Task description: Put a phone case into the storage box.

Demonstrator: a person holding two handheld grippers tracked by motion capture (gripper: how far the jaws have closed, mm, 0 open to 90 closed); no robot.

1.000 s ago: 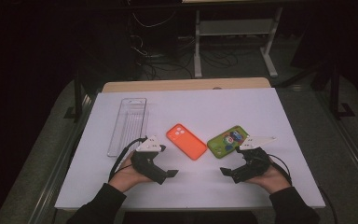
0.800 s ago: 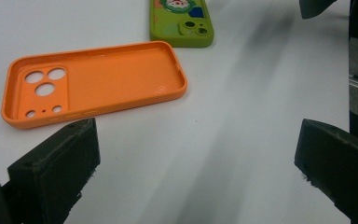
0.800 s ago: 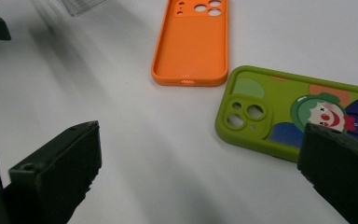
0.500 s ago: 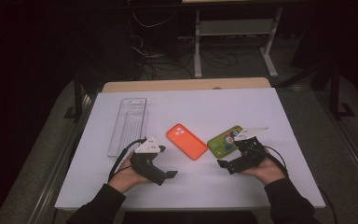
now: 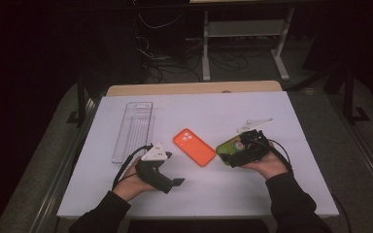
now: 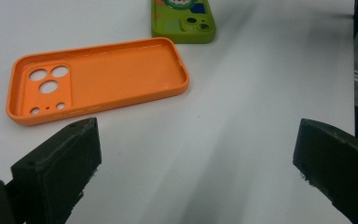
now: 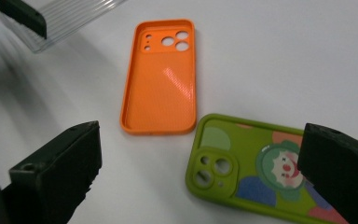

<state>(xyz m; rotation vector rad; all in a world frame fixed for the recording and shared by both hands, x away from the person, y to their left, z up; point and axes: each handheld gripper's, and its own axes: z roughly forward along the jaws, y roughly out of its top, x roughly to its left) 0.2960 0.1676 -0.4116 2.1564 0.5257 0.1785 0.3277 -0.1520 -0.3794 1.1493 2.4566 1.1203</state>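
My right gripper [image 5: 234,156] has slid in toward the middle since a second ago and now sits right over the green silicone phone case with the cartoon face [image 7: 265,172]; the left one barely budged. Going left to right: clear ribbed plastic tray [image 5: 133,130] on the white table [image 5: 213,111], then my left gripper [image 5: 171,183], jaws wide apart, gripping nothing. Orange silicone phone case [image 5: 194,147] lies open side up mid-table. Right jaws also gape wide, straddling the green case, not clamped.
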